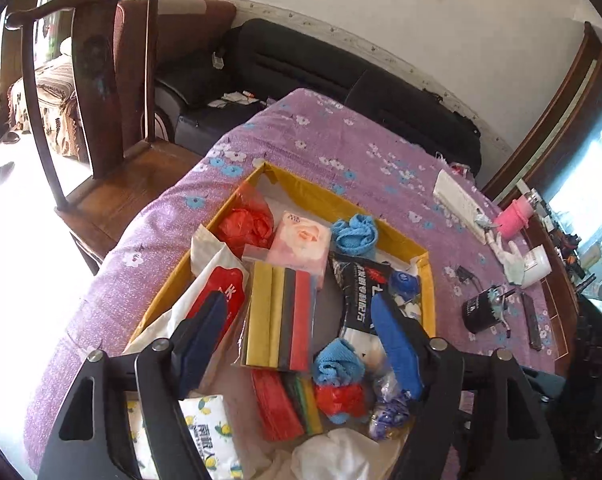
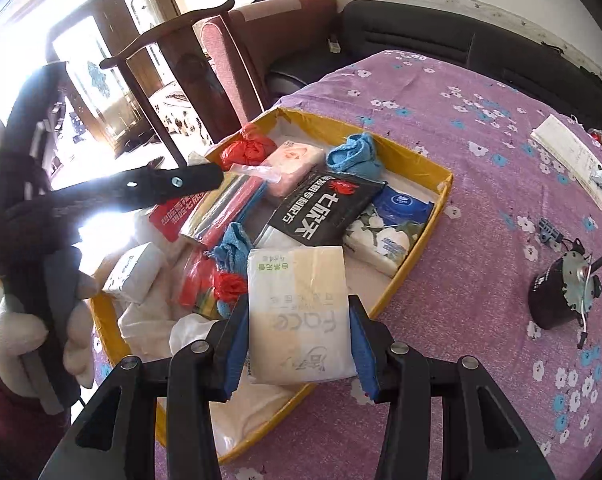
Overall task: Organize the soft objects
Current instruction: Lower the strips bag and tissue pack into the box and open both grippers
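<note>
Holding a soft white tissue pack [image 2: 301, 316] tight between its two blue pads, the right gripper [image 2: 299, 344] hangs just over the near end of the yellow box [image 2: 441, 208]. The pack is squeezed on both sides and is not lying down yet, so I think it is about to go in. The box is already very full. I can see a pink tissue pack [image 1: 301, 244], a black packet [image 1: 361, 292], two blue cloths, one at the far side [image 1: 355, 232] and one nearer [image 1: 337, 362], red bags [image 1: 247, 224] and a clear bag of colored sheets [image 1: 279, 316]. So most of the soft things look put away, and this pack may be one of the last. The left gripper [image 1: 301, 336] floats above the box with its fingers spread wide and nothing between them. Out on the purple cloth [image 2: 481, 128] sit a small black motor [image 2: 557, 292] and a white power strip [image 2: 569, 160], which are hard things and can stay. The bottom of the box is hidden under the pile. The near corner is cut off by the grippers, and the window light washes out the left side.
</note>
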A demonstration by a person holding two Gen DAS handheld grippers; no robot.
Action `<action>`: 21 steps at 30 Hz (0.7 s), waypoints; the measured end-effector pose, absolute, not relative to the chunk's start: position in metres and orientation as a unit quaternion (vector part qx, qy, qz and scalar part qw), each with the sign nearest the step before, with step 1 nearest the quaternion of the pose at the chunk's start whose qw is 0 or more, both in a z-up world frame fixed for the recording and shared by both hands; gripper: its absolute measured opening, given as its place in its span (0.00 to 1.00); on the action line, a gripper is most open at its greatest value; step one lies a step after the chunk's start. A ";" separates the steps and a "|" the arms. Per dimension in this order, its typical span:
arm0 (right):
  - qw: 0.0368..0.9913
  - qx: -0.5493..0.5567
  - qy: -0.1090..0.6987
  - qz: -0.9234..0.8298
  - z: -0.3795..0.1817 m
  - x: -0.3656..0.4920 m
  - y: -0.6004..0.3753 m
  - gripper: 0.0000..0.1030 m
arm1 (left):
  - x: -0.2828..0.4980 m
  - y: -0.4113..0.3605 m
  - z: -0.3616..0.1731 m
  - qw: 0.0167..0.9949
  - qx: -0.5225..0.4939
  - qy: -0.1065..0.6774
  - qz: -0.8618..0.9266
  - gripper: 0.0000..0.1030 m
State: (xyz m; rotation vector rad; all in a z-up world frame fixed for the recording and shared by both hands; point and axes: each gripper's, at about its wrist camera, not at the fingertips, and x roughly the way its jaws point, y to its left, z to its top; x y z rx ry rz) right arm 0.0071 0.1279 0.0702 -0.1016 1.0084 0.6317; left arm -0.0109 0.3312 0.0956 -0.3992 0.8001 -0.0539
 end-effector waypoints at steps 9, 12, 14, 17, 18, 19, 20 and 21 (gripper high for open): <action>0.824 -0.077 0.465 0.313 0.067 0.002 0.156 0.49 | -0.064 0.359 0.114 0.921 -0.215 0.325 0.007 0.81; 0.834 -0.089 0.452 0.304 0.078 0.017 0.167 0.49 | -0.076 0.365 0.110 0.921 -0.218 0.321 0.014 0.81; 0.840 -0.100 0.442 0.299 0.086 0.037 0.178 0.49 | -0.082 0.366 0.108 0.921 -0.221 0.319 0.018 0.81; 0.849 -0.108 0.432 0.284 0.093 0.076 0.199 0.49 | -0.092 0.368 0.105 0.921 -0.226 0.318 0.021 0.81; 0.849 -0.106 0.434 0.283 0.093 0.087 0.206 0.48 | -0.096 0.368 0.105 0.920 -0.227 0.318 0.022 0.81; 0.847 -0.101 0.438 0.283 0.092 0.099 0.214 0.48 | -0.099 0.368 0.104 0.920 -0.227 0.319 0.023 0.81; 0.843 -0.098 0.444 0.287 0.090 0.112 0.223 0.49 | -0.102 0.368 0.103 0.919 -0.228 0.319 0.025 0.81; 0.840 -0.100 0.448 0.289 0.088 0.122 0.232 0.49 | -0.107 0.369 0.102 0.919 -0.230 0.320 0.026 0.81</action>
